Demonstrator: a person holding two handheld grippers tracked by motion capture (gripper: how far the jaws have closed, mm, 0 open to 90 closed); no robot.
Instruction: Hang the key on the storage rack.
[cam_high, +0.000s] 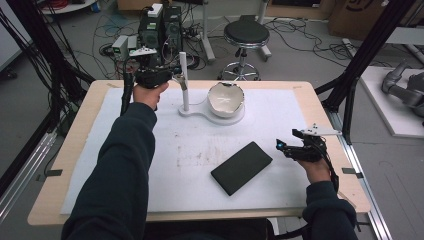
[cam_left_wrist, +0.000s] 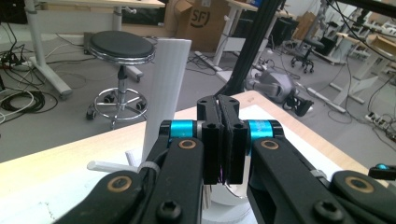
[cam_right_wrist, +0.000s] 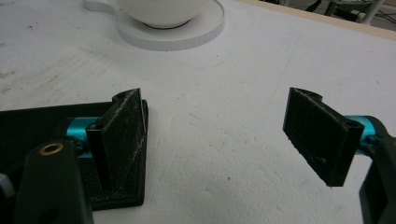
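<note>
My left gripper (cam_high: 176, 76) sits at the far left of the bench (cam_high: 75, 150), raised and just beside the white upright post (cam_high: 183, 80) of the stand. In the left gripper view its fingers (cam_left_wrist: 219, 140) are clenched pad against pad, and I can make out nothing clamped between them; the white post (cam_left_wrist: 166, 93) rises just to the left of them and a little behind. The post stands on a flat white base (cam_high: 192, 111) that widens to the right into a round plate, and on that plate sits the white bowl (cam_high: 226, 99), upright, at the far middle of the white mat (cam_high: 190, 150) that covers the bench. My right gripper (cam_high: 281, 146) rests low at the near right of the mat, pointing left toward the black flat slab (cam_high: 242, 167), which lies tilted on the mat near the middle. In the right gripper view its fingers (cam_right_wrist: 119, 135) are released and spread wide with bare mat between them; the left one lies over the corner of the black slab (cam_right_wrist: 32, 126), but I cannot tell whether it touches it. The bowl (cam_right_wrist: 161, 11) on its round plate shows far off at the top of that view. A black stool (cam_high: 246, 34) stands on the floor beyond the bench.
</note>
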